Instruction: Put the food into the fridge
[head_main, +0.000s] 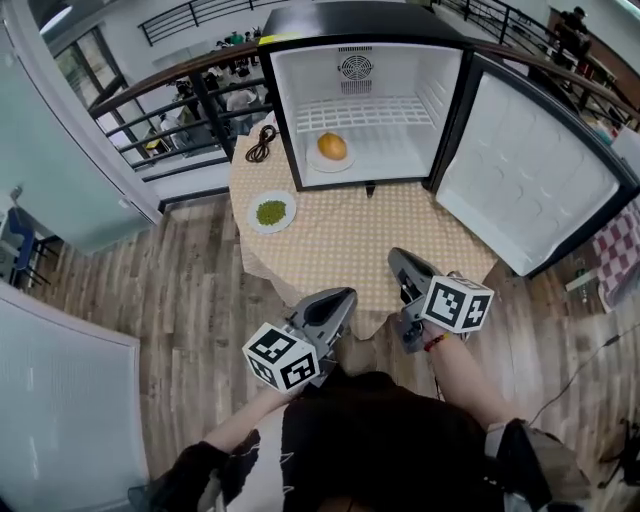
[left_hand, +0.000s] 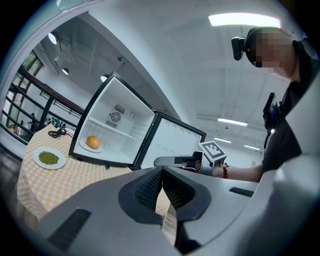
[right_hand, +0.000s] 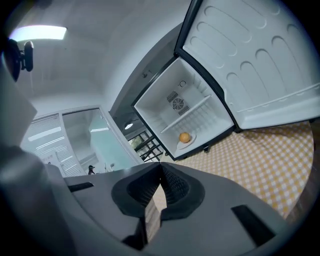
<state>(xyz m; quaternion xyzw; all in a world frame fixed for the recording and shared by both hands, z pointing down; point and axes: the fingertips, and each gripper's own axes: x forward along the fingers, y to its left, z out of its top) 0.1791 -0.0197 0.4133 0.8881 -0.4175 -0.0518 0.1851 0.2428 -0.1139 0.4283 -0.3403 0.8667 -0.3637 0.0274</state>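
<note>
Head view shows one open fridge (head_main: 441, 92) on the table (head_main: 350, 245), one orange food (head_main: 332, 146) on a plate (head_main: 316, 164) inside on its floor, one plate of green food (head_main: 271, 212) outside. Left gripper view: left gripper (left_hand: 162, 173) fingers (left_hand: 148, 188) press together, empty. Right gripper view: right gripper (right_hand: 160, 171) fingers (right_hand: 174, 188) likewise press together.

Open fridge (head_main: 400, 80), its floor seemingly free beside the plate (head_main: 322, 165)

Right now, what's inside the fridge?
Inside the open fridge, a white plate sits on the floor under the wire shelf, carrying one round orange food item. A fan vent is on the back wall. The plate's middle is hidden beneath the food.
</note>
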